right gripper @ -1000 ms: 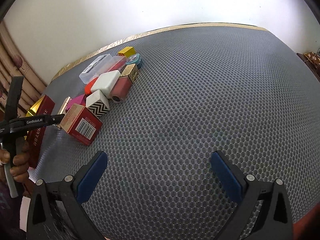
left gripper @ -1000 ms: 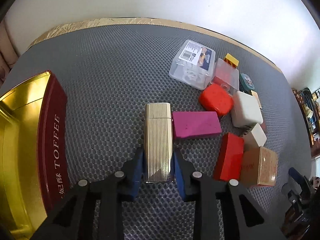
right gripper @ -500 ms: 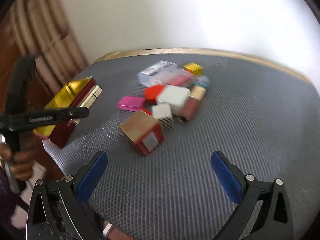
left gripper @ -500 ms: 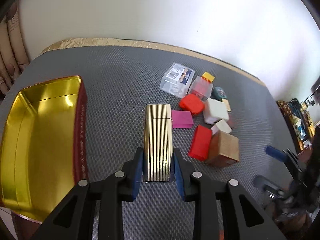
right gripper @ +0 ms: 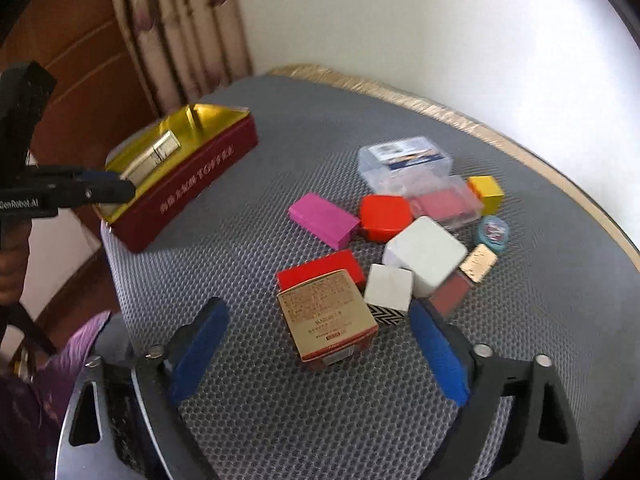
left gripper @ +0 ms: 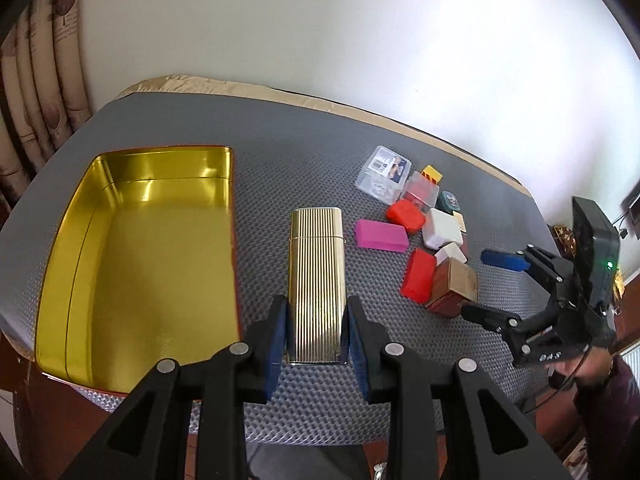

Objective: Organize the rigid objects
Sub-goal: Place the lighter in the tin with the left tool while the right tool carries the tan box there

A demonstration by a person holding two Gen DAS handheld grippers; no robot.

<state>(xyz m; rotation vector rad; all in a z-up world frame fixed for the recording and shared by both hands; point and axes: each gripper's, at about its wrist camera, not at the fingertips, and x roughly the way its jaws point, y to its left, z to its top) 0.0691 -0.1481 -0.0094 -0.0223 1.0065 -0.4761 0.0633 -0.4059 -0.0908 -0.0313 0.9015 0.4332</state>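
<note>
My left gripper (left gripper: 316,334) is shut on a ribbed gold case (left gripper: 316,280) and holds it in the air, to the right of the open toffee tin (left gripper: 132,248) with its gold inside. In the right wrist view the gold case (right gripper: 154,156) hangs over the tin (right gripper: 192,184). My right gripper (right gripper: 316,354) is open, its fingers on either side of a tan and red carton (right gripper: 326,316), close above the mat. The right gripper also shows in the left wrist view (left gripper: 490,286).
A cluster of small boxes lies on the grey mat: a pink box (right gripper: 324,220), a red case (right gripper: 384,216), a white box (right gripper: 424,254), a clear plastic box (right gripper: 404,162), a yellow cube (right gripper: 486,192). The table edge (right gripper: 120,292) is near the tin.
My left gripper has lifted the gold case off the mat and carried it up and toward the tin. My right gripper has swung left and come down around the tan carton.
</note>
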